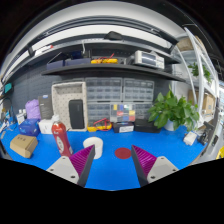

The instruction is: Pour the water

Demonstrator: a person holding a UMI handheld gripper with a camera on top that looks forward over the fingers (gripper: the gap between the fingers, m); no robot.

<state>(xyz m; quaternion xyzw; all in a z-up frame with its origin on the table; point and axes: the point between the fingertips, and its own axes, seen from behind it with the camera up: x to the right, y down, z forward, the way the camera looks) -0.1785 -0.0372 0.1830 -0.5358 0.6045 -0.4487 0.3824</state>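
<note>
The gripper (113,163) hangs above a blue table (115,172), its two fingers spread apart with nothing between them. Each finger carries a purple pad (84,160) on its inner face; only bare blue surface shows in the gap.

Just ahead of the left finger stands a white cup (93,146), upright on the table and clear of the finger. To its left stands a red can (60,135) (a light band runs around its body), also upright and apart from the cup. Whether either holds water cannot be told.

A flat red disc (123,153) lies on the table ahead of the gap between the fingers, slightly toward the right finger and near the cup, not touching it.

Further left, a tan box (23,146) rests tilted on the table, with a blue object (29,128) and a pale purple item (33,109) behind it.

Beyond the fingers, at the far edge of the table:
- a drawer cabinet (118,96) against the wall;
- a leafy green plant (176,108) to its right;
- small yellow and red items (101,125) in front of the cabinet (too small to identify).

A dark shelf (110,66) runs above the cabinet.
</note>
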